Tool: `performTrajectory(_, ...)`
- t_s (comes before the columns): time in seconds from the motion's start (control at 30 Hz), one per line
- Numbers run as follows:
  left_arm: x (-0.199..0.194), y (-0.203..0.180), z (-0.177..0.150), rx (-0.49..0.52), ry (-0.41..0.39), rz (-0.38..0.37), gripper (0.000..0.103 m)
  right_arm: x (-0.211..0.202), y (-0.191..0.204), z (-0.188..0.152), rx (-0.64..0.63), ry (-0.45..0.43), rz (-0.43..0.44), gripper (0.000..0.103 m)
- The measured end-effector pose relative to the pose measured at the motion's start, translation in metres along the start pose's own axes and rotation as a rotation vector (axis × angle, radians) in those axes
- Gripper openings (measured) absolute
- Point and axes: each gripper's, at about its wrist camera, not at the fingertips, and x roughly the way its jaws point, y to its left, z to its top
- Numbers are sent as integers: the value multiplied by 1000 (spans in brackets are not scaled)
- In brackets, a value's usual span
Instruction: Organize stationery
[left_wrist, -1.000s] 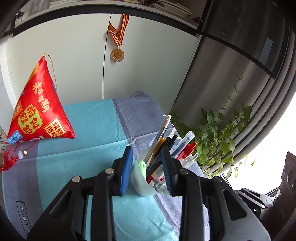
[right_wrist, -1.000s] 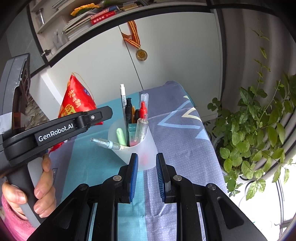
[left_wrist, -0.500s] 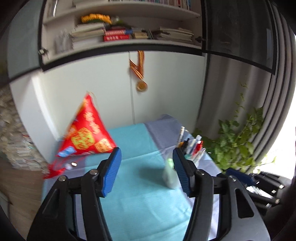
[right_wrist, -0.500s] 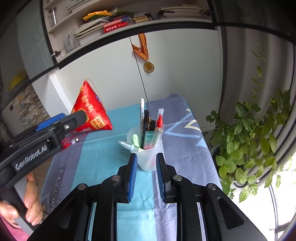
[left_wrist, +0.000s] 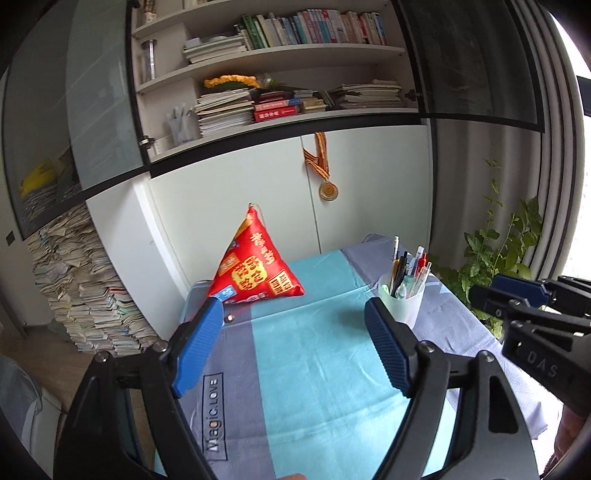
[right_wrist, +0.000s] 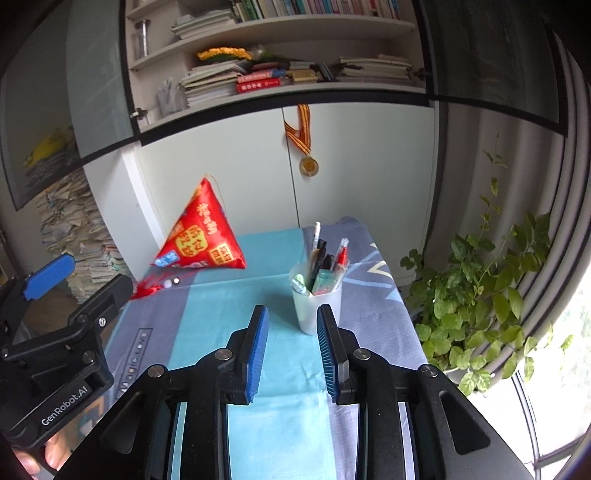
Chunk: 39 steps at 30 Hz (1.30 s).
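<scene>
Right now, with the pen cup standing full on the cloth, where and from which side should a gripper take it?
Grip the cup across its bare lower wall, coming in level from the near side. It stands upright and round, and the pens fan out above the rim, so a top-down grasp would likely hit them.

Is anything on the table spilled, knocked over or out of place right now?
Nothing stands out. The pen cup stands upright on the table with its pens inside, and the red pouch sits behind it.
</scene>
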Motion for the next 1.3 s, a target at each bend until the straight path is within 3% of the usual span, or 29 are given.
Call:
performTrajectory(0.1, -18, 8, -6, -27, 0, 2, 80, -21, 8, -1, -9, -34, 5, 28)
performTrajectory(0.23, -41, 10, -12, -43, -16, 3, 83, -48, 21, -5, -24, -72, 13, 47)
performTrajectory(0.5, -79, 22, -16, -102, -56, 4, 88, -87, 40, -19, -79, -120, 33, 50)
performTrajectory(0.6, -89, 26, -15, -122, -77, 9, 89, -97, 41, -22, -79, -138, 39, 56)
performTrajectory(0.83, -102, 29, -12, -136, -121, 18, 92, -109, 40, -23, -69, -168, 51, 57)
performTrajectory(1.3, -102, 28, -9, -125, -124, 20, 93, -111, 32, -20, -52, -172, 50, 57)
